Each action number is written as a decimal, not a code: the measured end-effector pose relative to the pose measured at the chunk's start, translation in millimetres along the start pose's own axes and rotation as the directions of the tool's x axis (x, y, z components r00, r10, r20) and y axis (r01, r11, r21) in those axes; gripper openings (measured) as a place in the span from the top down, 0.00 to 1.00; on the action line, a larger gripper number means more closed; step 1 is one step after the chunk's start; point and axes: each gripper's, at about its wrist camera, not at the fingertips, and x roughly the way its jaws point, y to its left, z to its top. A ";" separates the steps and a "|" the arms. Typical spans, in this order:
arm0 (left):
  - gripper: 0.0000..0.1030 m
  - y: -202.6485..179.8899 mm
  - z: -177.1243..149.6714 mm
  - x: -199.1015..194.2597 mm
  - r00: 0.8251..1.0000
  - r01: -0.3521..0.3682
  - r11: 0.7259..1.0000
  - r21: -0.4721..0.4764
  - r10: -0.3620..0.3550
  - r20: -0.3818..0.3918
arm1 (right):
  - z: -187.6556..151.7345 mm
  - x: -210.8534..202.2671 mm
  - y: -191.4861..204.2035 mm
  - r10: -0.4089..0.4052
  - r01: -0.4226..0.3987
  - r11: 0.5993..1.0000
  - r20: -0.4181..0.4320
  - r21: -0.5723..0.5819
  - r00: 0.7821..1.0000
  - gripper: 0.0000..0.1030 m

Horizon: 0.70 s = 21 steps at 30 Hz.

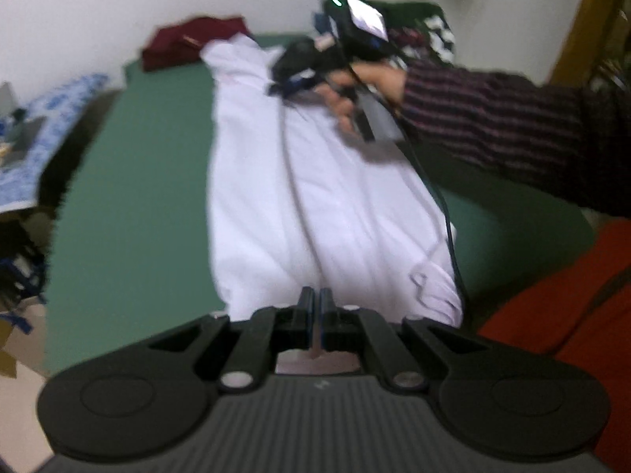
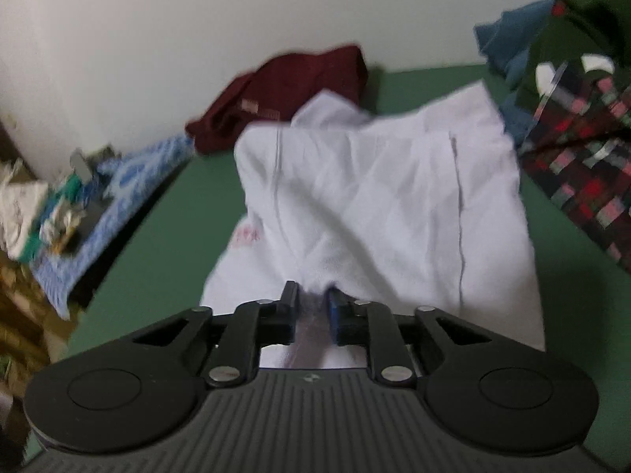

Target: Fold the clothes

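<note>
The white garment [image 1: 315,181] lies lengthwise on the green desk [image 1: 130,205], folded into a long strip; its near end reaches the left claw [image 1: 316,315], its far end lies beside the maroon cloth [image 1: 189,39].

Left claw: jaws nearly closed, with a thin fold of white fabric pinched between them at the garment's near edge; holding the garment.

Right claw [image 2: 311,307]: jaws narrow (a small gap shows), with white fabric gathered between the fingers; gripping the garment [image 2: 374,197] at its edge. From this view the fabric rises, creased and lifted, toward the far side of the desk [image 2: 157,216].

In the left wrist view, the right claw [image 1: 292,79] sits over the far part of the garment, held by a hand [image 1: 355,90] in a striped sleeve [image 1: 493,118]; a black cable [image 1: 445,213] trails from it along the garment's right edge.

Surroundings: the maroon cloth [image 2: 284,90] at the wall; a pile of checked and dark green clothes [image 2: 583,138] at the right; a blue patterned cloth [image 2: 118,189] at the left, off the desk; an orange fabric [image 1: 560,315] at the near right.

Both views are motion-blurred.
</note>
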 end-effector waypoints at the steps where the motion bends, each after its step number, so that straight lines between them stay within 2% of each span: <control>1: 1.00 -0.7 -1.4 8.8 0.999 0.021 1.000 -0.002 -0.021 -0.033 | -2.9 -1.7 -2.0 0.014 -0.014 1.000 -0.012 0.000 1.000 0.74; 5: 0.99 -4.4 -12.8 29.4 0.988 0.073 0.997 -0.009 -0.073 -0.135 | -21.1 -27.2 -4.6 0.046 -0.047 0.998 -0.027 -0.031 0.999 0.62; 6: 0.98 -4.1 -15.6 27.1 0.986 0.084 0.996 -0.013 -0.085 -0.147 | -27.5 -35.9 -5.8 0.091 -0.093 0.995 -0.047 -0.027 0.995 0.62; 8: 0.89 -1.2 -21.4 14.7 0.988 0.066 0.998 -0.010 -0.067 -0.141 | -41.9 -52.4 -6.7 0.224 -0.228 0.974 -0.121 -0.016 0.967 0.62; 9: 0.82 0.7 -22.8 7.5 0.989 0.042 0.999 -0.005 -0.042 -0.141 | -49.9 -60.2 -6.0 0.281 -0.286 0.958 -0.163 -0.012 0.946 0.62; 10: 0.80 2.8 -24.1 0.7 0.990 0.018 1.000 -0.001 -0.018 -0.141 | -59.2 -67.8 -4.5 0.320 -0.329 0.944 -0.202 -0.013 0.926 0.62; 12: 0.73 13.9 -20.3 6.9 0.991 0.012 1.000 -0.018 -0.014 -0.133 | -75.9 -77.8 0.8 0.348 -0.367 0.929 -0.247 -0.038 0.905 0.62; 14: 0.71 25.0 -16.5 13.1 0.992 0.005 0.999 -0.035 -0.010 -0.125 | -88.8 -82.1 7.2 0.337 -0.366 0.928 -0.266 -0.068 0.903 0.61; 17: 0.59 41.6 -10.7 22.3 0.994 -0.004 0.998 -0.061 -0.003 -0.112 | -96.5 -84.3 11.4 0.343 -0.372 0.925 -0.254 -0.074 0.904 0.59; 19: 0.61 52.7 -6.9 28.5 0.995 -0.010 0.997 -0.079 0.002 -0.104 | -93.5 -82.8 12.1 0.346 -0.373 0.926 -0.259 -0.061 0.902 0.58; 20: 0.70 58.3 -5.0 31.5 0.995 -0.013 0.996 -0.087 0.004 -0.100 | -92.4 -83.6 12.3 0.347 -0.372 0.926 -0.257 -0.058 0.902 0.58; 21: 0.87 63.6 -3.3 34.7 0.995 -0.016 0.995 -0.096 0.006 -0.097 | -92.0 -85.8 12.3 0.346 -0.371 0.927 -0.251 -0.058 0.904 0.58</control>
